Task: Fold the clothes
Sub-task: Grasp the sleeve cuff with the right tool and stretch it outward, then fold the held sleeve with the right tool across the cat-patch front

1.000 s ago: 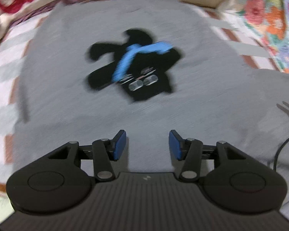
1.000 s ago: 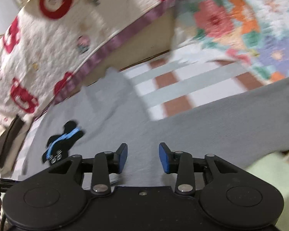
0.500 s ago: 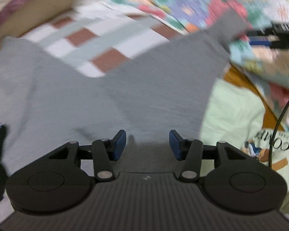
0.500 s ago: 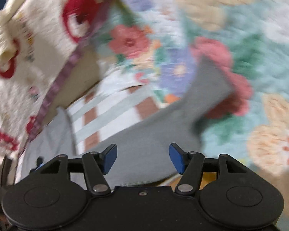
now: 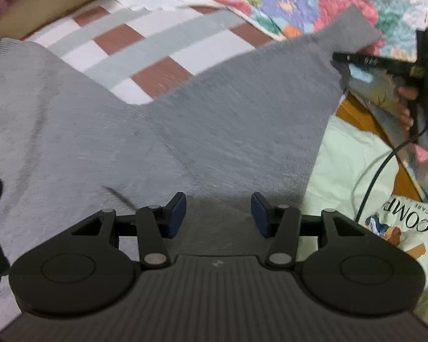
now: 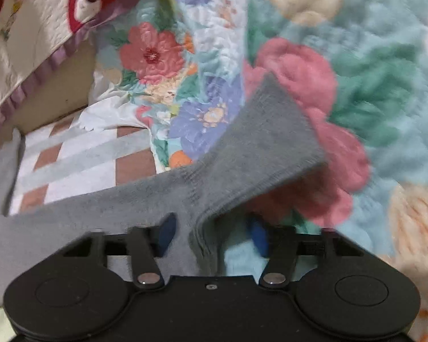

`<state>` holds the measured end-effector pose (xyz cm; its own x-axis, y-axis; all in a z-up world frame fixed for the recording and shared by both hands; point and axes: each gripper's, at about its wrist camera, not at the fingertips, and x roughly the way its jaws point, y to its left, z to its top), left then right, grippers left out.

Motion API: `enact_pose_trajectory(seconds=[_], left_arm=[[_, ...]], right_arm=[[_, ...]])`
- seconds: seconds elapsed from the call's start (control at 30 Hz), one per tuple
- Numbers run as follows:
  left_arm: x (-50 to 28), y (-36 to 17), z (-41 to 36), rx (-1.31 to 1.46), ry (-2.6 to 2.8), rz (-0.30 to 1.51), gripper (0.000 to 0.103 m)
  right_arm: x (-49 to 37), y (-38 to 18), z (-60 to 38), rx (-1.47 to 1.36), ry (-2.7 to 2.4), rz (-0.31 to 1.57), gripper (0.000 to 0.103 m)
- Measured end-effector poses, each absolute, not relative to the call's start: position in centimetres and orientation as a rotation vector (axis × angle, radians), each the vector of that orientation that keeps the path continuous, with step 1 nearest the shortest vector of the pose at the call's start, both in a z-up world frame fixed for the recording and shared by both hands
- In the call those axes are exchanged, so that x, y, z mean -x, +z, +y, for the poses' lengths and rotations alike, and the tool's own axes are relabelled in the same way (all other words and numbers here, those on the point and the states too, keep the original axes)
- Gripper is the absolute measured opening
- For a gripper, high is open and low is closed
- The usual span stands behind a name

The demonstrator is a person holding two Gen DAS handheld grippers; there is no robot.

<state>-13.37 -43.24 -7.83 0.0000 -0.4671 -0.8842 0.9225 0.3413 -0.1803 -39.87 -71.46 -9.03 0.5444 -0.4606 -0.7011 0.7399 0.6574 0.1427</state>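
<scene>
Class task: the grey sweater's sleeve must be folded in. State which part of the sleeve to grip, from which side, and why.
Grip the ribbed cuff at the sleeve's free end. It curls up off the floral quilt, so one finger can probably slide under its edge. Come along the sleeve from the body side, as the right hand-held gripper does, its open jaws straddling the cloth. The left hand-held gripper is open over the sweater body.

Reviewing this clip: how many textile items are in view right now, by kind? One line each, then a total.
Grey sweater, sleeve between the right gripper's open jaws: 1
Pale green printed garment: 1
Floral quilts: 1, possibly more
Checked sheet: 1
Cream and red ruffled cover: 1
Total: 5 at least; left gripper holds none
</scene>
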Motion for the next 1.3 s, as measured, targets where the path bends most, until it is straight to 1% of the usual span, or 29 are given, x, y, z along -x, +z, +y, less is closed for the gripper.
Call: enact_pose_trajectory(seconds=[0.07, 0.1, 0.2, 0.4, 0.77, 0.97, 1.1, 1.17, 1.23, 1.3], left_arm=[[12.8, -7.3, -42.2, -0.511, -1.165, 1.060, 0.049], [12.5, -7.0, -41.7, -0.497, -1.158, 1.051, 0.049], [11.6, -6.2, -40.2, -0.455, -1.137, 1.025, 0.048], [9.9, -4.5, -36.7, -0.364, -1.094, 0.968, 0.048], [5.4, -3.0, -25.8, -0.239, -0.909, 0.890, 0.047], [3.5, -3.5, -20.3, -0.204, -0.832, 0.896, 0.047], [3.0, -4.6, -17.5, -0.167, -0.810, 0.910, 0.048], [3.2, -5.5, -16.6, -0.150, -0.807, 0.921, 0.048], [3.4, -6.4, -15.7, -0.133, -0.805, 0.931, 0.048], [3.6, -7.3, -14.8, -0.115, -0.802, 0.942, 0.049]], right_arm=[[39.0, -9.8, -71.7, -0.419, -0.756, 0.689, 0.009], [38.9, -9.5, -71.5, -0.448, -0.756, 0.672, 0.009], [38.1, -7.9, -70.2, -0.492, -0.690, 0.623, 0.009], [34.1, -5.4, -66.6, -0.533, -0.571, 0.611, 0.009], [25.0, 1.2, -56.6, -0.455, -0.251, 0.521, 0.009], [20.7, 5.8, -50.7, -0.508, -0.049, 0.479, 0.009], [17.5, 6.4, -45.1, -0.496, 0.081, 0.499, 0.009], [15.5, 5.4, -41.4, -0.411, 0.112, 0.556, 0.010], [15.7, 3.8, -40.0, -0.330, 0.084, 0.600, 0.014], [15.9, 2.2, -38.6, -0.248, 0.057, 0.644, 0.016]])
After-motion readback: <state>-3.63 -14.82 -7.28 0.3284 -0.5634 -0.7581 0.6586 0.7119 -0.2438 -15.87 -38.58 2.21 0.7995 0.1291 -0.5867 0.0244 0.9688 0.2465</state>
